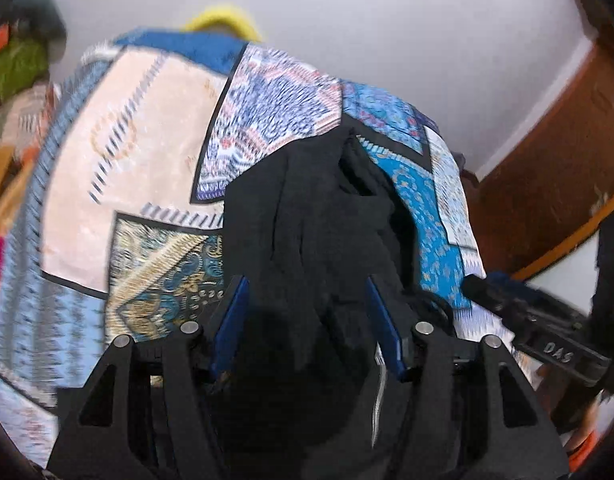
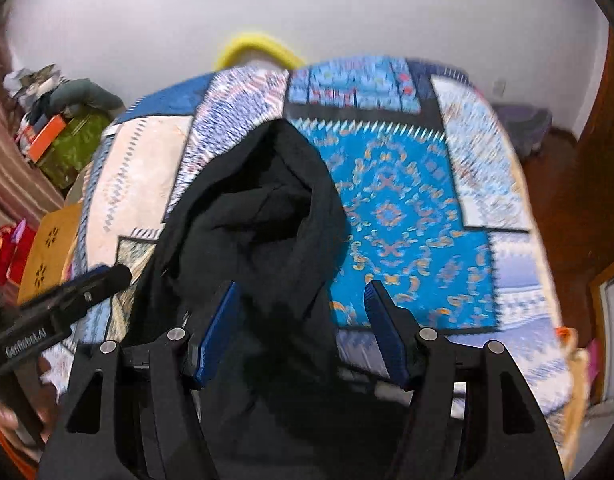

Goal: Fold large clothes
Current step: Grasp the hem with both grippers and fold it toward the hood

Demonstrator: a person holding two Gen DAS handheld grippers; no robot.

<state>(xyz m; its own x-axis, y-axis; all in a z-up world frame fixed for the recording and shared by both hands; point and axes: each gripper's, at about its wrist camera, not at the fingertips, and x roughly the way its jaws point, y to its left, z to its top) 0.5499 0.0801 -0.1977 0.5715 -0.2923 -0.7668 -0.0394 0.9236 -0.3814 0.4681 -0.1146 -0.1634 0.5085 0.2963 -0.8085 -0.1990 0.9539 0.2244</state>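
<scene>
Black fabric of the dark garment (image 1: pixel 307 216) bunches between the blue pads of the left gripper (image 1: pixel 307 320); its jaws stand apart, and whether the pads press the cloth I cannot tell. Over the right gripper (image 2: pixel 303 320) the same garment (image 2: pixel 259 216) drapes between jaws held apart, grip likewise unclear. Most of the garment lies heaped on the patterned bedspread (image 2: pixel 407 208), toward its near edge, creased and rumpled. No tidy fold shows, so I judge the folding is at an early stage: spreading flat and every fold remain.
</scene>
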